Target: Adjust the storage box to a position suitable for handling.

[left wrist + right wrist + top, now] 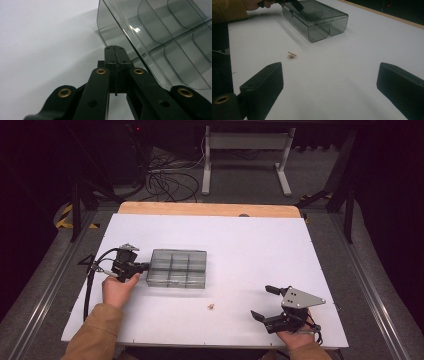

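The white table (260,255) spreads across the high view, with a strip of bare wood along its far edge and a grey floor with cables and a white frame beyond it.

On the left half of the table lies the smoky clear compartment box (177,268), a flat case with its lid down and a grid of small cells showing through the top. In the right claw view the box (317,17) sits far off at the top, resting flat on the table, with two rounded lobes at its near end.

The left claw (145,266) is held by a hand in a tan sleeve and points level at the box's left end. Its tips sit right at that end wall; whether they touch it I cannot tell. In the left claw view the left claw (115,48) has its jaws pressed together with nothing between them, and the box's corner (155,37) rises just beyond and to the right of the tips.

The right claw (264,302) rests near the table's front right corner, well apart from the box. Its jaws stand wide apart and empty.

A small tan scrap (211,306) lies on the table between the box and the right claw, apart from both; in the right claw view the scrap (292,55) is ahead of the left jaw.
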Demonstrator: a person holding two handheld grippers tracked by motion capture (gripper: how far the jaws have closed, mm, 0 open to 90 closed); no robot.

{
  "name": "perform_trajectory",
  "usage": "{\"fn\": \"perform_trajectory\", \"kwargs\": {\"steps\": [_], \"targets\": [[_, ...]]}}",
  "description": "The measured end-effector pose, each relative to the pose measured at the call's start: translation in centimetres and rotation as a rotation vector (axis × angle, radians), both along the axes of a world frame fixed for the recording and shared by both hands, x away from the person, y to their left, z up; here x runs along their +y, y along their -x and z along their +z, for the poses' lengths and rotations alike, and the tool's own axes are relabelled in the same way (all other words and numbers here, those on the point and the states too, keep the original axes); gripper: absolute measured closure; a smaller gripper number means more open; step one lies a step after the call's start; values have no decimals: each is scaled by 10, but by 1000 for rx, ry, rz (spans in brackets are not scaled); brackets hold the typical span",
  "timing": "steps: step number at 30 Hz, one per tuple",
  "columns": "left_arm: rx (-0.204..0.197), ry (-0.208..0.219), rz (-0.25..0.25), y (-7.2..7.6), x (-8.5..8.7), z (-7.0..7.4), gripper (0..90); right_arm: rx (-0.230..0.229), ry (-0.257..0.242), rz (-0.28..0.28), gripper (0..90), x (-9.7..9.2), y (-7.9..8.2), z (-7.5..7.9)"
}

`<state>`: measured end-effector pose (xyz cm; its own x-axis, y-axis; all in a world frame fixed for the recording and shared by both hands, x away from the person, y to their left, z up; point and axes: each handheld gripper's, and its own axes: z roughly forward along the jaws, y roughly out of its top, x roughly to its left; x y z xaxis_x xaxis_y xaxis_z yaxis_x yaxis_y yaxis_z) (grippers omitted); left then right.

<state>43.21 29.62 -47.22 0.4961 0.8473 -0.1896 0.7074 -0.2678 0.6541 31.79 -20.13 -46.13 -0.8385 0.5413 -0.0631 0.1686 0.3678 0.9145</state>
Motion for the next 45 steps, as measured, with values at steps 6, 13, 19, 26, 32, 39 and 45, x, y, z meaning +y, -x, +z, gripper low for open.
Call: {"fn": "perform_trajectory", "kwargs": {"steps": [6, 13, 19, 26, 32, 39, 45], "targets": [[-8, 14, -37, 2, -14, 0, 894, 0, 1, 0, 75, 0, -1, 0], [-5, 38, -73, 4, -27, -1, 894, 2, 1, 0, 75, 0, -1, 0], [-3, 48, -114, 9, -41, 0, 894, 6, 1, -2, 75, 0, -2, 0], [2, 53, -159, 16, -51, 2, 894, 6, 1, 0, 75, -1, -1, 0], [-1, 53, -177, 18, -60, 2, 894, 7, 0, 1, 75, 0, -1, 0], [-16, 54, -165, 14, -67, 0, 894, 9, 5, 4, 75, 1, -1, -1], [-23, 69, -145, 9, -70, -2, 894, 12, 5, 4, 75, 1, -1, -1]]}}
